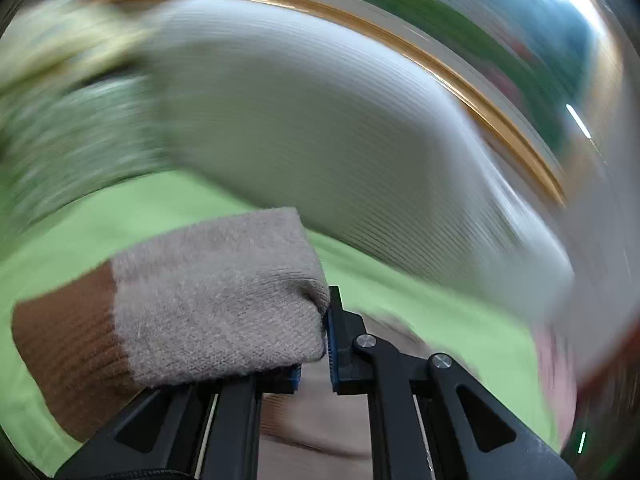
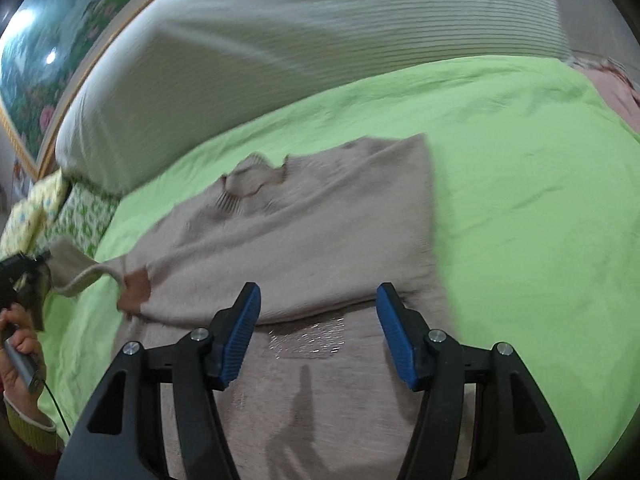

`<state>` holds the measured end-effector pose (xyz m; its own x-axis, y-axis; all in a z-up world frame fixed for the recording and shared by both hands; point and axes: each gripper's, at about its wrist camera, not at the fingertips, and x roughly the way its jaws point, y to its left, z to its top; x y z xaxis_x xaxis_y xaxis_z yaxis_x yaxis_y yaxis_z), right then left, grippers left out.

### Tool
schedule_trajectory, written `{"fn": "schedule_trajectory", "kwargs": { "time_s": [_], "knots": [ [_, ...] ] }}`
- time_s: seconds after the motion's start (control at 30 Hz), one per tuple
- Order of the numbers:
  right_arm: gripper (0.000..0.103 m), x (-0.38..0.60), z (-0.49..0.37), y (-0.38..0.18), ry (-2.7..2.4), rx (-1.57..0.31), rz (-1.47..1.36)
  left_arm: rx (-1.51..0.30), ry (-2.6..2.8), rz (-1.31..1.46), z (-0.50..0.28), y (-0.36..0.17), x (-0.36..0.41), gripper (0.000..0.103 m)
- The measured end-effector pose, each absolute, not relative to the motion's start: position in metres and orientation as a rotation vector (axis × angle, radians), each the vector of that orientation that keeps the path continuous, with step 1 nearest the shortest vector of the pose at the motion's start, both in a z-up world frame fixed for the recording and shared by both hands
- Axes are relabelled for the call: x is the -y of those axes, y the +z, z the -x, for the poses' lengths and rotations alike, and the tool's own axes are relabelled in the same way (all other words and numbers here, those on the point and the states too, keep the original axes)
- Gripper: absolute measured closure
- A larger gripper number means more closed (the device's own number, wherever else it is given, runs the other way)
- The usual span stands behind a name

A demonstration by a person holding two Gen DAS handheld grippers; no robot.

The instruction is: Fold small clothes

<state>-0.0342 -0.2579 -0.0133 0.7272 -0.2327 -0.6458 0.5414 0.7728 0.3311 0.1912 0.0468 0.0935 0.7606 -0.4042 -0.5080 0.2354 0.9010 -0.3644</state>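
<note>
A small beige knit sweater (image 2: 320,232) lies on a green sheet (image 2: 520,200), its right side folded in and its collar toward the headboard. My left gripper (image 1: 314,344) is shut on the sweater's sleeve (image 1: 216,300), which has a brown cuff (image 1: 68,344); the sleeve drapes over the left finger. In the right wrist view the left gripper (image 2: 38,260) holds that sleeve (image 2: 76,268) out at the far left. My right gripper (image 2: 318,332) is open and empty, hovering over the sweater's lower body, which has a shiny patch (image 2: 308,340).
A padded white headboard (image 2: 280,32) runs along the back of the bed, with a gold-framed landscape picture (image 2: 44,60) behind it. Patterned pillows (image 2: 36,212) lie at the left. Pink fabric (image 2: 616,92) lies at the far right. The left wrist view is motion-blurred.
</note>
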Motion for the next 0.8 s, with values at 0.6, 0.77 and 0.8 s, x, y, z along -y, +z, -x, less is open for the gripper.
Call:
{"fn": "schedule_trajectory", "kwargs": {
  "time_s": [0.6,0.77,0.8],
  "knots": [
    [0.042,0.293,0.033,-0.011,-0.464,-0.611,-0.592,-0.864,-0.257,-0.124,-0.173,-0.029,-0.041,0.036],
    [0.042,0.294,-0.030,-0.032,-0.369,-0.656,-0.662,-0.924,-0.206,-0.054,-0.210,-0.050,-0.087,0.036],
    [0.042,0.294,-0.040,-0.036,-0.361,-0.664,-0.679,-0.935,-0.217,-0.065,-0.214,-0.054,-0.085,0.036]
  ]
}}
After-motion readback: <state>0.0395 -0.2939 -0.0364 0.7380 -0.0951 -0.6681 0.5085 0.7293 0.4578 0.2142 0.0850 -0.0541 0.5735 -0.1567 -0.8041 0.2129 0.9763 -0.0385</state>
